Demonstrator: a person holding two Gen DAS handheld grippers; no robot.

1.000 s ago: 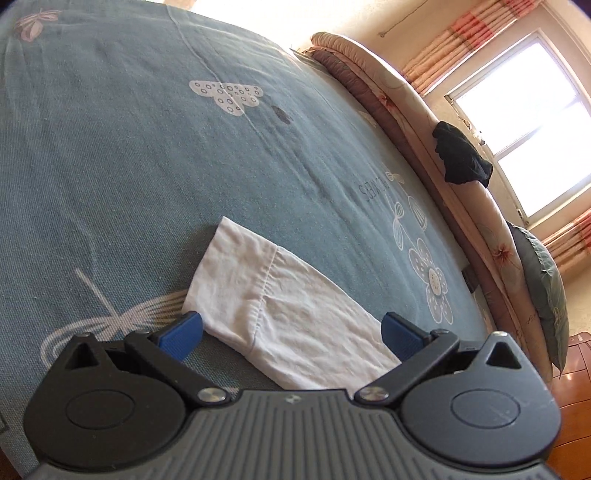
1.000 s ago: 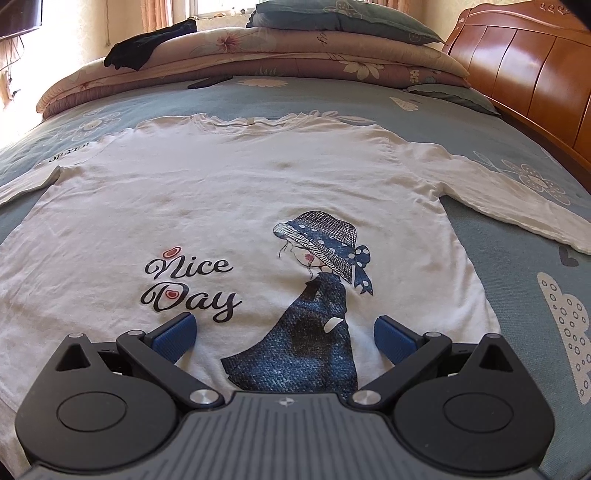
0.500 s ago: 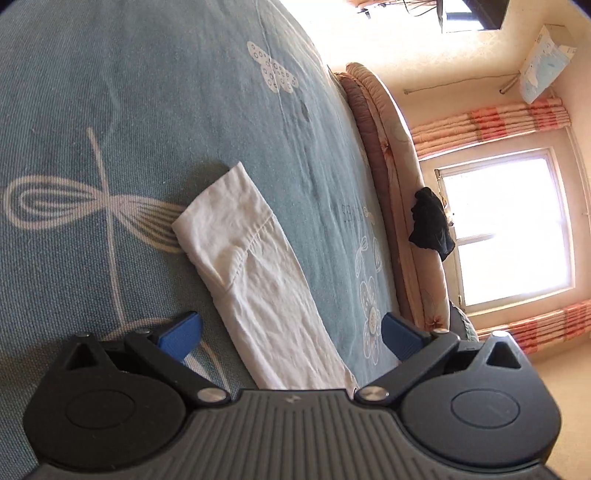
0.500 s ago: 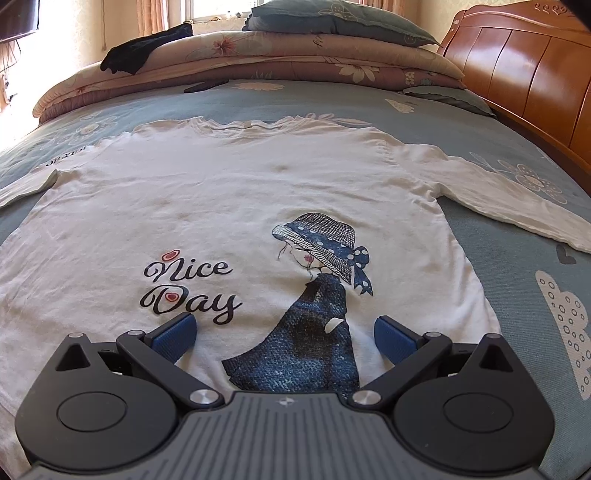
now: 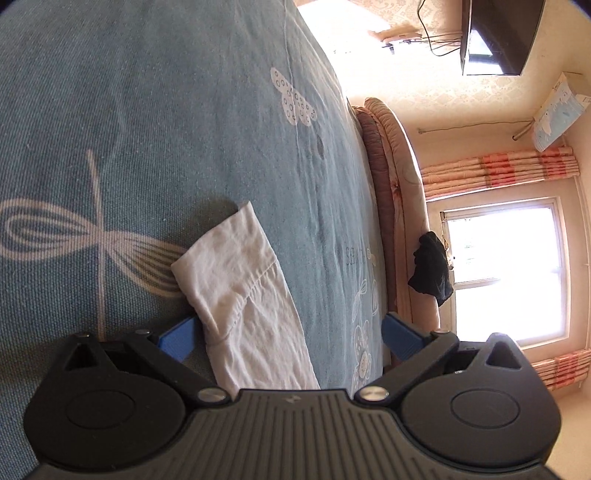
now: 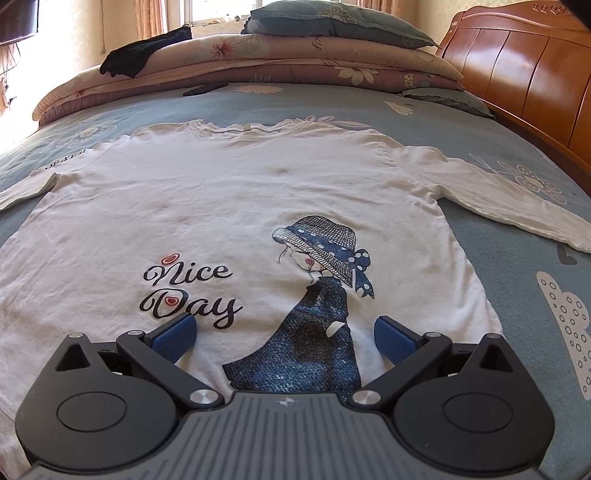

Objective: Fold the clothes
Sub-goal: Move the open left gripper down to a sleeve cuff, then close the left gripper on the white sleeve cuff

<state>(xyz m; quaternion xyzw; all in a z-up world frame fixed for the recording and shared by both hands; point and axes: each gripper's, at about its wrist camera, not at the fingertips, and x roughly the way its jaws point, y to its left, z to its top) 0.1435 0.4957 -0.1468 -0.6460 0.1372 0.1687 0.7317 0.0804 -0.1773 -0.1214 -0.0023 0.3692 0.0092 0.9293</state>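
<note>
one white long-sleeved shirt (image 6: 236, 206) lies face up and spread flat on the bed (image 6: 517, 266), its "nice day" lettering and the printed figure in a hat showing, both sleeves stretched out to the sides, so the folding looks to be at its very first step: nothing is turned in yet. the left claw (image 5: 291, 336) stands wide, its two blue pads either side of the left sleeve (image 5: 240, 291) just behind the cuff, with the cloth lying between them and not pinched; whether a pad touches the fabric i cannot tell. the view from this claw is rolled on its side, so the bed runs up the frame. the right claw (image 6: 284, 338) is also wide and holds nothing, hovering low over the hem of the shirt in front of the printed skirt. by my reading the next move is for the left claw to close on the sleeve near the cuff, lift it just clear and carry it across onto the chest; that calls for catching both layers of the thin cloth and not the bedsheet under it. the right sleeve (image 6: 509, 206) would follow, then the hem. counted: one shirt, two sleeves, two claws, one dark garment (image 6: 144, 55) draped on the stacked quilts (image 6: 295, 59) at the far side, one pillow (image 6: 332, 18) on top, one wooden headboard (image 6: 535, 74), one window (image 5: 506, 273).
</note>
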